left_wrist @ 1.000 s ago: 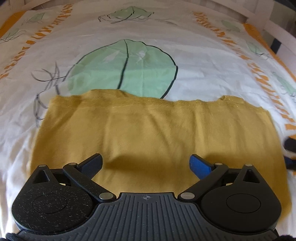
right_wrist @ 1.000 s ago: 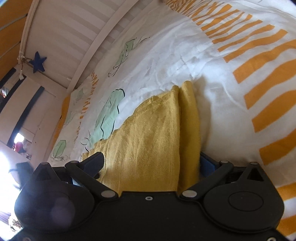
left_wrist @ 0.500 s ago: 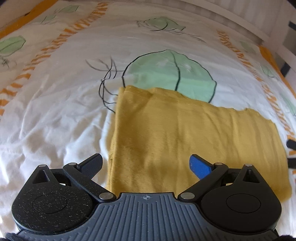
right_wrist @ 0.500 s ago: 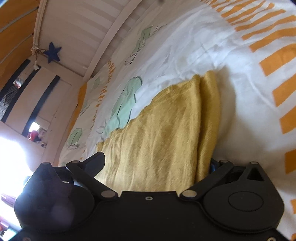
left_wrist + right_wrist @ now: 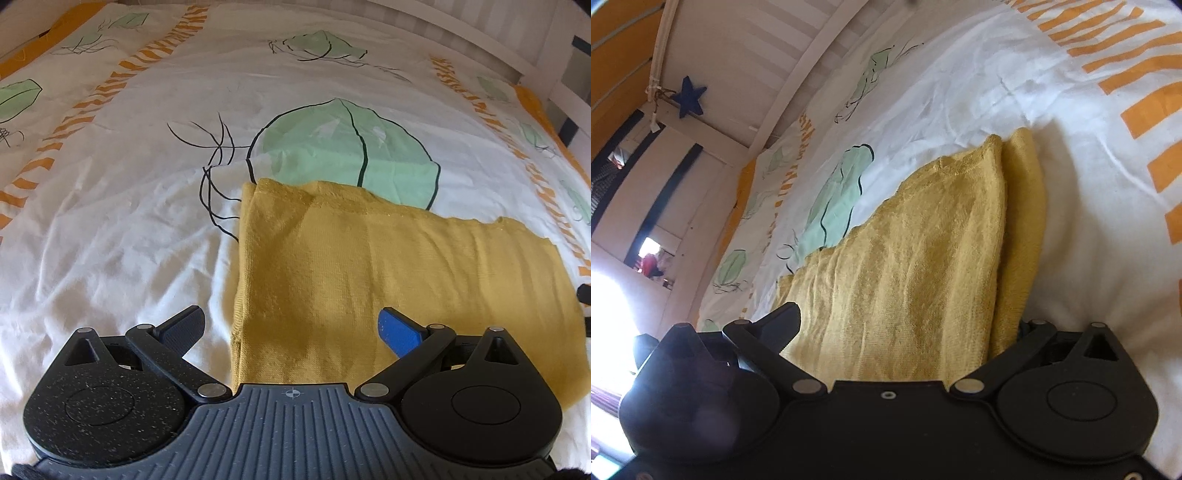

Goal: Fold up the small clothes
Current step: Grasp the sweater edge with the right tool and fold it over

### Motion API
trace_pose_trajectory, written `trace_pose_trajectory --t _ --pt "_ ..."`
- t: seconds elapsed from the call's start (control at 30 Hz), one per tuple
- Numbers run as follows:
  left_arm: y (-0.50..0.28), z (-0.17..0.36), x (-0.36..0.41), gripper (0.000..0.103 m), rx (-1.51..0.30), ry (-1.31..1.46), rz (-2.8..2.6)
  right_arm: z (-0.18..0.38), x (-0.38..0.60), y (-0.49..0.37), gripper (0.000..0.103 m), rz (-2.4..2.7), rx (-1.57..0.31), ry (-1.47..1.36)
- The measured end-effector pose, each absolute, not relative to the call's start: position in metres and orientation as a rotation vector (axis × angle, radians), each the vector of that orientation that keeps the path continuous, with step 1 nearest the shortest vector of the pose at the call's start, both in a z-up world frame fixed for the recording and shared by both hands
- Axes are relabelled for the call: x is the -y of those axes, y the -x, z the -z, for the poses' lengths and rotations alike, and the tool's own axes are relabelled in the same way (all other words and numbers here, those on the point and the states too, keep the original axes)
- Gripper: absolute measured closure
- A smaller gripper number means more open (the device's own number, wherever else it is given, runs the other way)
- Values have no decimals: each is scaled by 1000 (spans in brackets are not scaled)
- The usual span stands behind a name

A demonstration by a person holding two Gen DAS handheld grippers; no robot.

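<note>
A mustard-yellow garment [image 5: 388,273] lies folded flat on the bed sheet [image 5: 118,221]. My left gripper [image 5: 291,328] is open above the garment's near left corner, its jaws astride the left edge, holding nothing. In the right wrist view the garment [image 5: 923,266] fills the space between the jaws of my right gripper [image 5: 905,332], which is open at the garment's right end. One jaw sits above the cloth; the other is hidden beneath its folded edge. The right gripper's dark fingertip [image 5: 584,293] shows at the far right of the left wrist view.
The sheet is white with green leaf prints [image 5: 347,155] and orange stripes [image 5: 110,96]. A white slatted bed rail [image 5: 798,81] runs along the far side. A blue star [image 5: 690,96] hangs on the wall beyond it.
My left gripper has moved left along the garment, from its middle to its left corner. My right gripper has stayed at the right end, shifting slightly in closer.
</note>
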State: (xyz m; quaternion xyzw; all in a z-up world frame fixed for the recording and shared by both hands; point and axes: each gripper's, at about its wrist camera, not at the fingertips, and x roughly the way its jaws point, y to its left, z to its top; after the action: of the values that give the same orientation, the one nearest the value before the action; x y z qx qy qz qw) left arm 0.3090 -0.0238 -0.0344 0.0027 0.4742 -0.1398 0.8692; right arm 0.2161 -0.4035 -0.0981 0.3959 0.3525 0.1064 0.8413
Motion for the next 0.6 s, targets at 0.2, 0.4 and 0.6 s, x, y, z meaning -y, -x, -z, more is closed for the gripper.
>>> trace_pose_trajectory --t 0.2,0.4,0.6 --pt "-312 32 21 2 -977 -7 288 95 402 -214 46 -127 -752 -786" --pt "-315 28 15 2 -971 6 287 96 411 -208 78 -45 -759 -837" --pt "-319 25 0 2 -964 30 266 58 387 -211 80 -25 -757 -786"
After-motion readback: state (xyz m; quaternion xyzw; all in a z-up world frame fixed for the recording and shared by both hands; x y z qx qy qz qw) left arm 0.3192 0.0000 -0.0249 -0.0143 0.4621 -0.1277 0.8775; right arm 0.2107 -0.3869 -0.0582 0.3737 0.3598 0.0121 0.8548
